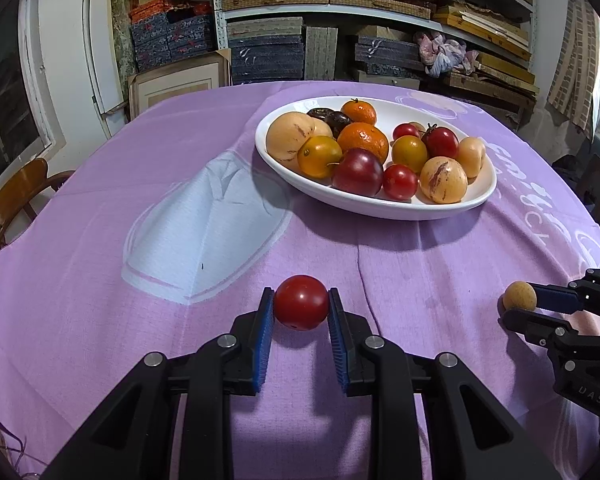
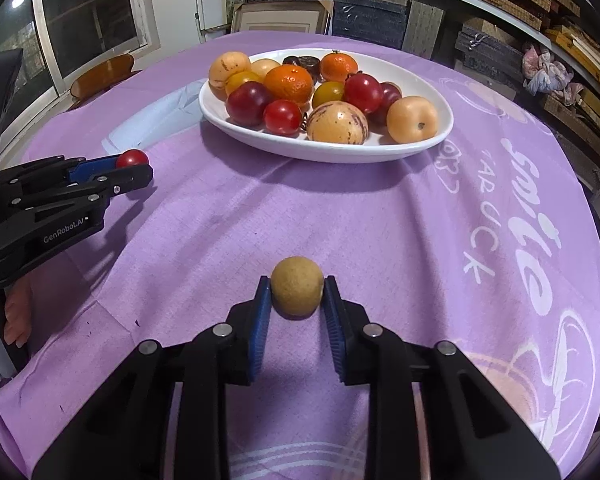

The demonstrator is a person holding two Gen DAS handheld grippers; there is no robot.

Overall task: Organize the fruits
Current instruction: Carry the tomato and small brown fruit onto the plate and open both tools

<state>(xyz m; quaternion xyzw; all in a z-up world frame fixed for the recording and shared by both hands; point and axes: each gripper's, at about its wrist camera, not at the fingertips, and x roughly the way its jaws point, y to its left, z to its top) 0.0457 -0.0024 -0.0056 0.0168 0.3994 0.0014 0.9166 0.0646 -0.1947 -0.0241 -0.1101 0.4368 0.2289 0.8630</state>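
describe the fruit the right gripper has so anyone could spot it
Start at the white oval dish of fruit on the purple tablecloth, then come toward the near edge. The right gripper is shut on a small round tan fruit, the only matt, rough, brownish one; the left gripper's fruit is glossy red.

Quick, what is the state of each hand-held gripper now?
Left hand-held gripper: closed on the red tomato.
Right hand-held gripper: closed on the tan fruit.

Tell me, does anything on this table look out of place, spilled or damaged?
Nothing is spilled or damaged. Two fruits are outside the dish: a red one gripped by the left tool, and a tan one gripped by the right tool. The cloth is slightly creased.
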